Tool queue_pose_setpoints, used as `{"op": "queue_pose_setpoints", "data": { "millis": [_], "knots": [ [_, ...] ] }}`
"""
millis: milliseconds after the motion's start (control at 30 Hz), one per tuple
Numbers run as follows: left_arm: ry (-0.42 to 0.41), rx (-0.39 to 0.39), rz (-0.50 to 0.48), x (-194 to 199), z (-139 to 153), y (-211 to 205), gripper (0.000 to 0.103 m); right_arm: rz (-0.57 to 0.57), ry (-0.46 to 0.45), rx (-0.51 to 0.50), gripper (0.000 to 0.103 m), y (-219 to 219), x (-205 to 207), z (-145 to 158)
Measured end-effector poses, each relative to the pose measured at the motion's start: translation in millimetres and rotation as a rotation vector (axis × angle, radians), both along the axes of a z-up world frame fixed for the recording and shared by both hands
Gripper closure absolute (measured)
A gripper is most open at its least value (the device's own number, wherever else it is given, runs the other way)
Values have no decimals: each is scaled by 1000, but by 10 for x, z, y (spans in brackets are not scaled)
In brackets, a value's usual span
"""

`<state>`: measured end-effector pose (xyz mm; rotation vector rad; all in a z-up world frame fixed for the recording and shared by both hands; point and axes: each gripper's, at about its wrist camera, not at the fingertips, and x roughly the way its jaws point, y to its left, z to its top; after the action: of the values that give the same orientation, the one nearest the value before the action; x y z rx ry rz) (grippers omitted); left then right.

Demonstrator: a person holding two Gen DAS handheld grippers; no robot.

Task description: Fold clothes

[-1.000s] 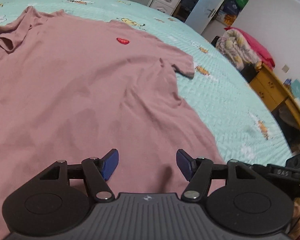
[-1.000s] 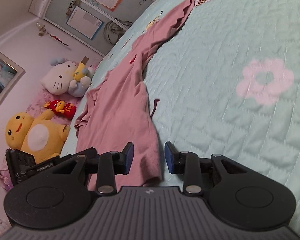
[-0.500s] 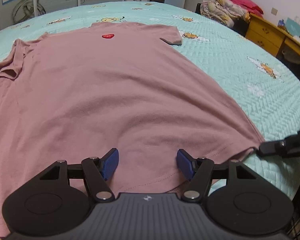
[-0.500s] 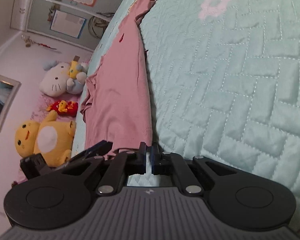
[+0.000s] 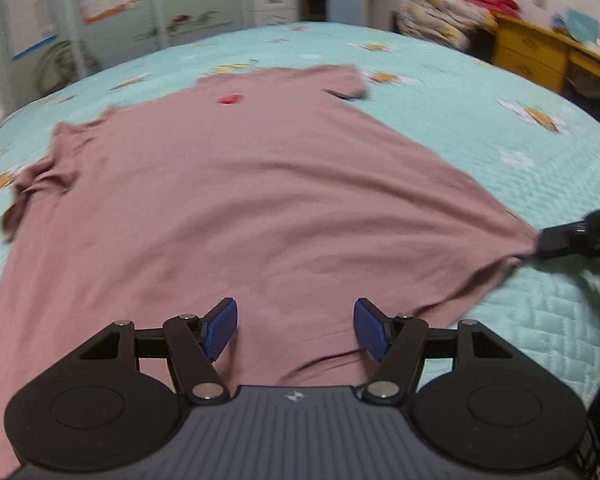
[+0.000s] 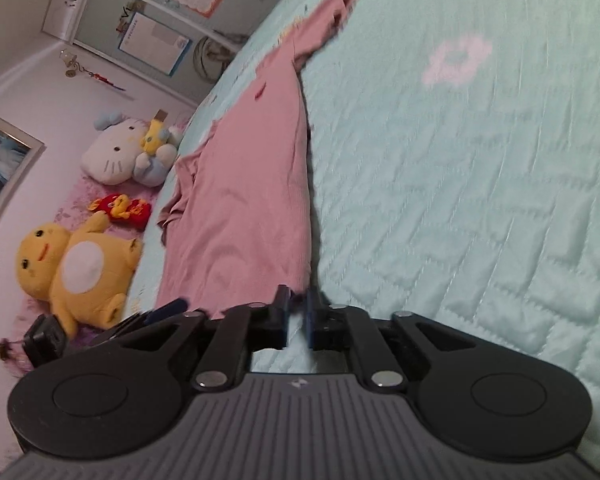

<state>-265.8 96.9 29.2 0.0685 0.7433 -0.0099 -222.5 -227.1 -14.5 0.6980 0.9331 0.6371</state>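
A dusty-pink T-shirt (image 5: 240, 200) with a small red patch (image 5: 229, 99) lies spread front-up on the teal quilted bed (image 5: 500, 140). My left gripper (image 5: 296, 330) is open just above the shirt's bottom hem, with nothing between its blue pads. At the right edge of the left wrist view, my right gripper (image 5: 560, 236) sits at the hem's right corner, which is drawn out to a point. In the right wrist view the shirt (image 6: 252, 208) runs away from my right gripper (image 6: 298, 316). Its jaws are opening with a narrow gap, and the corner lies at their tips.
Plush toys, a yellow one (image 6: 72, 264) and a white cat (image 6: 116, 156), sit at the head of the bed. A yellow desk (image 5: 540, 60) and a heap of bedding (image 5: 440, 12) stand beyond the bed's right side. Wardrobe doors (image 5: 100, 20) line the far wall.
The right gripper closed on the hem's right corner and pulled it outward, flattening the shirt; its jaws now stand slightly apart. The left gripper rolled and slid along the hem, still open.
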Motion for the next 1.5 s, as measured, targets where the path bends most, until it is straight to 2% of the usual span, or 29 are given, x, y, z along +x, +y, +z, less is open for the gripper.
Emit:
{"op": "queue_pose_setpoints", "data": {
  "millis": [200, 267, 367, 467, 567, 700, 800, 900, 1000, 1067, 1100, 1167, 1200, 1233, 1300, 1367, 1400, 1500],
  "knots": [
    [-69, -23, 257, -197, 137, 727, 33, -115, -115, -101, 78, 71, -35, 314],
    [-77, -34, 338, -203, 185, 1013, 33, -93, -142, -126, 76, 233, 19, 413],
    [-103, -40, 409, -130, 301, 1435, 33, -19, -162, -134, 74, 633, 172, 505],
    [-122, -43, 449, 36, 434, 1815, 33, 50, -164, -110, 71, 1132, 367, 538],
    [-147, -47, 488, 220, 537, 2140, 31, 80, -104, -33, 68, 1711, 729, 521],
    [-162, -61, 506, 476, 573, 2411, 31, -11, -91, 59, 66, 2475, 1307, 612],
    [-163, -67, 484, 631, 546, 2473, 30, -154, -83, 137, 66, 2955, 1796, 665],
    [-163, -58, 468, 775, 494, 2528, 30, -213, -40, 270, 66, 3385, 2273, 621],
    [-160, -41, 474, 886, 415, 2576, 30, -239, -24, 332, 66, 3705, 2639, 486],
    [-158, -25, 462, 960, 351, 2590, 30, -257, -48, 330, 66, 3830, 2812, 324],
    [-159, -11, 454, 993, 320, 2585, 30, -259, -69, 311, 66, 3878, 2880, 206],
    [-165, 38, 436, 1069, 266, 2566, 33, -234, -147, 191, 70, 4000, 2981, -97],
    [-167, 64, 426, 1109, 240, 2556, 40, -216, -193, 106, 103, 4059, 2985, -266],
    [-171, 95, 416, 1141, 221, 2544, 43, -200, -200, 137, 103, 4034, 3007, -259],
    [-164, 162, 385, 1198, 193, 2510, 47, -169, -215, 197, 68, 3988, 3049, -246],
    [-150, 241, 365, 1249, 158, 2461, 46, -163, -231, 164, 71, 4046, 3042, -260],
    [-144, 283, 351, 1270, 134, 2430, 46, -152, -240, 157, 66, 4061, 3045, -236],
    [-122, 407, 300, 1339, 59, 2336, 44, -138, -243, 154, 65, 4064, 3062, -204]
  ]
}}
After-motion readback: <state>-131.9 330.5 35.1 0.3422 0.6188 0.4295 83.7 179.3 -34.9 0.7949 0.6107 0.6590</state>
